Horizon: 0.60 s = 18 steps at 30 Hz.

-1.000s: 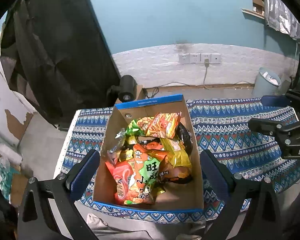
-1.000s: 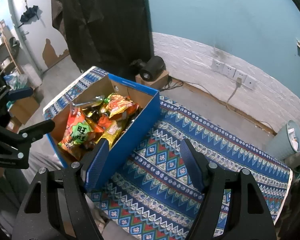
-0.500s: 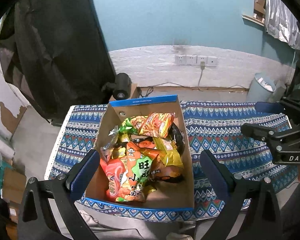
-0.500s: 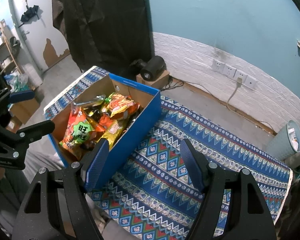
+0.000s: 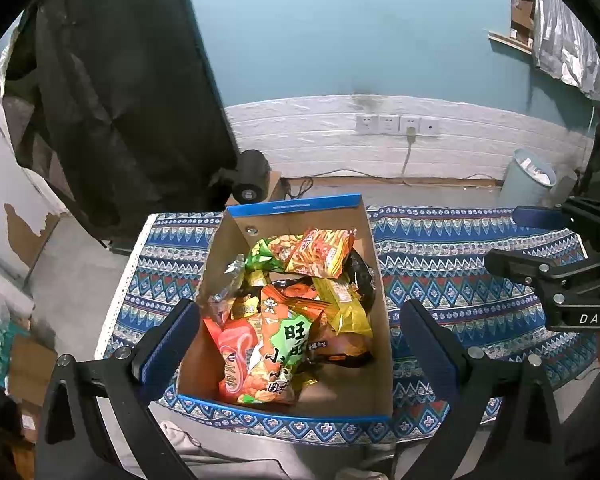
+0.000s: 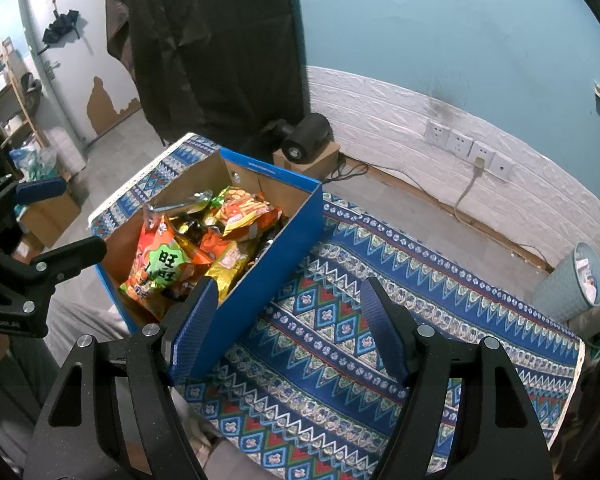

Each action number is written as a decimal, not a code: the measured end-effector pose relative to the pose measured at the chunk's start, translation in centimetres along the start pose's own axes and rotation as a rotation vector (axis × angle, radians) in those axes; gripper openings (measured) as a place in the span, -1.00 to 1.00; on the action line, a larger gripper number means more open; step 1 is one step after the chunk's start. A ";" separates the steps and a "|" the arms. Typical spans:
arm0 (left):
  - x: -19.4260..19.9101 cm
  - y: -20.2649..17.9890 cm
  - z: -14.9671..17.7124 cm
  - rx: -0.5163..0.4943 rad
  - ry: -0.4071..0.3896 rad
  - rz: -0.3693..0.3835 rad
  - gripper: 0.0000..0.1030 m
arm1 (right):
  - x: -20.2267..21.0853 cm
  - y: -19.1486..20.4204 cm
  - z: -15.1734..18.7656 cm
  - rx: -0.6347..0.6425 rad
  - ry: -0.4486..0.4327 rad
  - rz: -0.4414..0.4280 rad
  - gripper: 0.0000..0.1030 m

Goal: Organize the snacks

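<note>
1. The patterned tablecloth [image 6: 380,280] fills the lower middle of both views. It looks soft, so the box could drag and bunch it.
2. The cardboard box [image 5: 376,368], blue outside, sits at centre frame in the left wrist view. Its walls look stiff enough to grasp by the rim, and the load is probably light.
3. The snack packets [image 5: 296,308] lie heaped inside the box. I judge them light, crinkly, slippery and crushable, best pinched at a sealed edge or corner.
4. The green-and-orange packet [image 5: 284,344] lies on top, nearest the lower edge; its upper seam looks reachable.
5. The left gripper [image 5: 300,340] hangs spread wide above the box, empty; the right gripper [image 6: 288,324] is likewise wide and empty over the cloth beside the box.
6. Packets underneath are hidden, so their number and kinds cannot be told.
</note>
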<state>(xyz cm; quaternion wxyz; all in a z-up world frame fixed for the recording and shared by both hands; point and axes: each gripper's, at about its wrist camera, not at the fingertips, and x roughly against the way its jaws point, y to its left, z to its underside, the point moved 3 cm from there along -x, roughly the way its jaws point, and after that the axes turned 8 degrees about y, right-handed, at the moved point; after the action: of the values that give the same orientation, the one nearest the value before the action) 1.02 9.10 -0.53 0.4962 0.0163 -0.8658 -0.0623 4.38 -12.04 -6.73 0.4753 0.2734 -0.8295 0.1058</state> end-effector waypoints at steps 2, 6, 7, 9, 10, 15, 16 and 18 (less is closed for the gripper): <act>0.0 -0.1 0.0 -0.004 -0.002 -0.008 0.96 | 0.0 0.0 0.0 -0.001 0.000 0.002 0.41; 0.1 -0.3 0.1 -0.014 -0.012 -0.024 0.96 | 0.0 0.0 0.0 0.000 0.001 0.002 0.41; 0.1 -0.4 0.1 -0.016 -0.013 -0.024 0.96 | 0.0 0.0 0.1 0.000 0.000 0.000 0.41; 0.2 -0.5 0.1 -0.024 -0.016 -0.028 0.96 | 0.0 0.0 0.1 0.001 0.001 0.000 0.41; 0.2 -0.6 0.1 -0.028 -0.018 -0.030 0.96 | 0.0 0.0 0.1 0.001 0.001 0.001 0.41; 0.3 -0.9 0.1 -0.043 -0.024 -0.034 0.96 | 0.0 0.0 0.0 -0.001 0.000 0.001 0.41; 0.4 -1.0 0.1 -0.045 -0.023 -0.034 0.96 | 0.0 0.0 0.1 -0.001 -0.001 0.001 0.41; 0.4 -1.0 0.1 -0.046 -0.026 -0.033 0.96 | 0.0 0.1 0.1 0.001 -0.002 0.002 0.41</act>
<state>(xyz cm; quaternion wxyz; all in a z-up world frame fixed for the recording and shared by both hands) 0.67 8.11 -0.38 0.4840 0.0185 -0.8702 -0.0906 4.27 -12.04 -6.74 0.4745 0.2729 -0.8301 0.1062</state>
